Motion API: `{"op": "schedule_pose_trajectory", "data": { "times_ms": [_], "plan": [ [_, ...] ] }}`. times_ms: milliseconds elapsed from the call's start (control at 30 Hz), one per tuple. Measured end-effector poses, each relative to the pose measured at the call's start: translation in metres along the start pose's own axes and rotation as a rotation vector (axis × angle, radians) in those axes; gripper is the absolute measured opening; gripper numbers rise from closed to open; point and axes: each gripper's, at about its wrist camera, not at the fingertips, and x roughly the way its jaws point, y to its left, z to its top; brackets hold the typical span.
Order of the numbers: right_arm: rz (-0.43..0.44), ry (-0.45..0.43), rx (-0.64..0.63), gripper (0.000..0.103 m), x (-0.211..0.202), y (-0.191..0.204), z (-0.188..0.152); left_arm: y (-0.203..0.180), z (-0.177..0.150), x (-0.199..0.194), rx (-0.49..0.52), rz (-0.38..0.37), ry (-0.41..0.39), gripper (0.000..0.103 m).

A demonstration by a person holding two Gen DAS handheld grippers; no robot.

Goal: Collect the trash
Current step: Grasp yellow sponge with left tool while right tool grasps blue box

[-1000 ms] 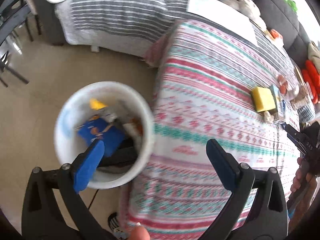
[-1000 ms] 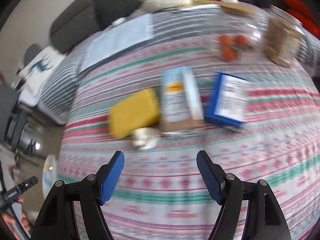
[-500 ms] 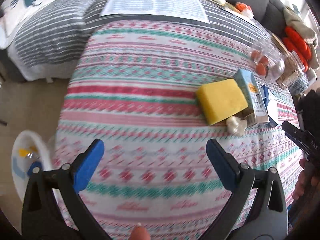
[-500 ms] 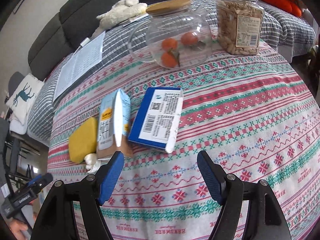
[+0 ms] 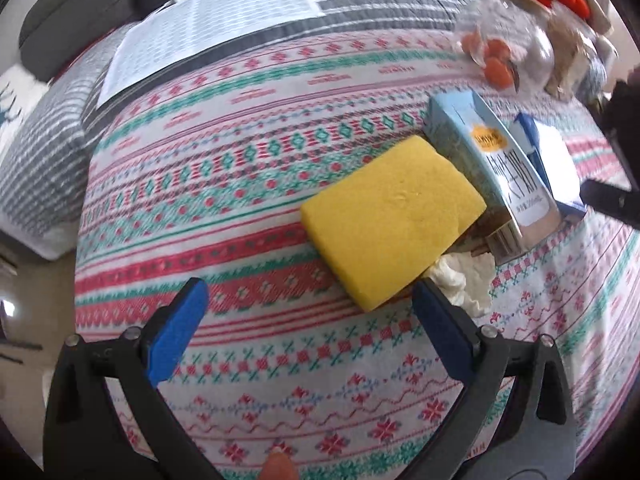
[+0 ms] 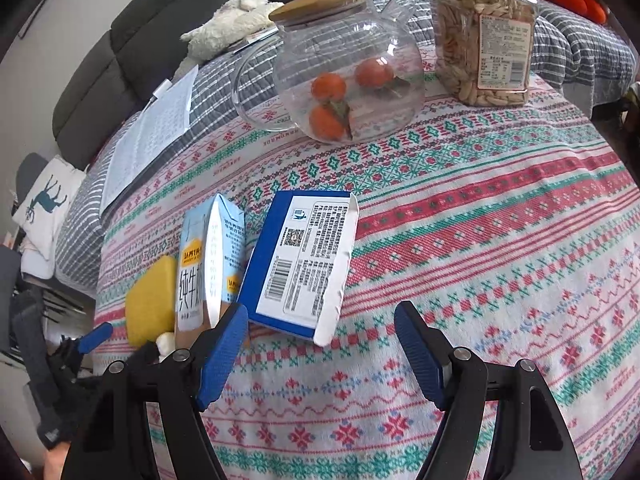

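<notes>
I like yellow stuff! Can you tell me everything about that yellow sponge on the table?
The yellow sponge is a thick, soft-looking block with rounded corners and a few small dents on top. It lies flat on the patterned tablecloth, one side against the light blue milk carton, a crumpled white tissue at its near corner. Nothing grips it.

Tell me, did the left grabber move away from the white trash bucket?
Yes. The left gripper, jaws open and empty, has swung off the bucket beside the table; it now hovers over the patterned tablecloth, near the yellow sponge.
</notes>
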Motion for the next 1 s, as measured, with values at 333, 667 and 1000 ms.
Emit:
{"op": "schedule_pose_trajectory", "data": {
  "times_ms": [333,667,1000],
  "plan": [
    [0.008,-0.012,-0.005,0.078,0.019,0.006,0.008,-0.006,0.009,0.012,0.028,-0.043,-0.051,0.101],
    [-0.01,-0.023,-0.065,0.082,0.031,0.024,0.009,-0.009,0.02,0.007,0.009,-0.125,-0.152,0.101],
    [-0.069,-0.044,-0.157,0.086,0.037,0.038,0.006,-0.011,0.038,0.01,0.074,-0.195,-0.136,0.101]
  ]
}}
